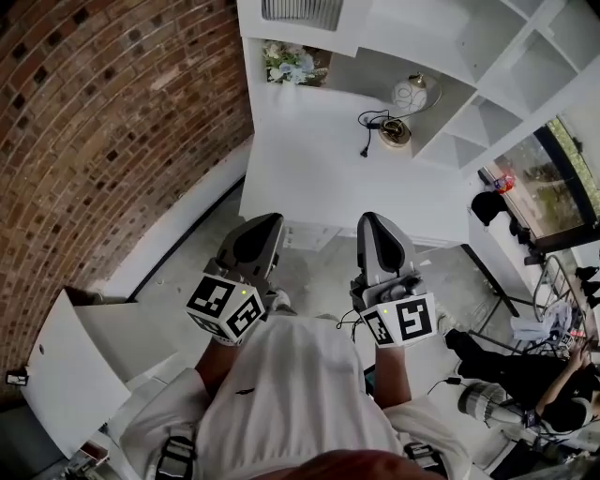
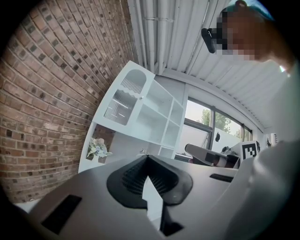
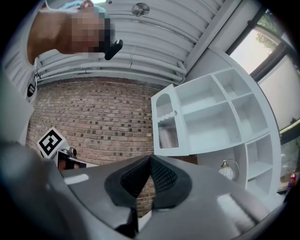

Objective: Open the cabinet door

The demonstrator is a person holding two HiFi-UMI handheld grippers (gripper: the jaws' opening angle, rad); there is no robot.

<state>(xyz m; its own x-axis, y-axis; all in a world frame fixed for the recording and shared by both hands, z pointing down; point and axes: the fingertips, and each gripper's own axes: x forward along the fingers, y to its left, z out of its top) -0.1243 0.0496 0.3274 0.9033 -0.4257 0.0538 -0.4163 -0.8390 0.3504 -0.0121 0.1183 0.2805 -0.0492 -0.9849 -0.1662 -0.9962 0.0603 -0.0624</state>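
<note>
The white cabinet point(image 1: 309, 169) stands ahead of me against the brick wall. High on its left side is the cabinet door point(image 3: 167, 124), a ribbed-glass panel with a small knob point(image 3: 176, 112); it looks closed. The same door point(image 2: 123, 100) shows in the left gripper view and at the head view's top edge point(image 1: 302, 11). My left gripper point(image 1: 265, 225) and right gripper point(image 1: 372, 222) hang side by side in front of me, well short of the cabinet and touching nothing. The left gripper point(image 2: 148, 157) and the right gripper point(image 3: 151, 157) are both shut and empty.
Open shelves point(image 3: 211, 112) fill the cabinet to the right of the door. A round lamp point(image 1: 413, 94) with a black cable and a bunch of flowers point(image 1: 291, 64) sit in the lower niche. A white board point(image 1: 66, 375) lies low left. A person point(image 1: 548, 384) sits at the right.
</note>
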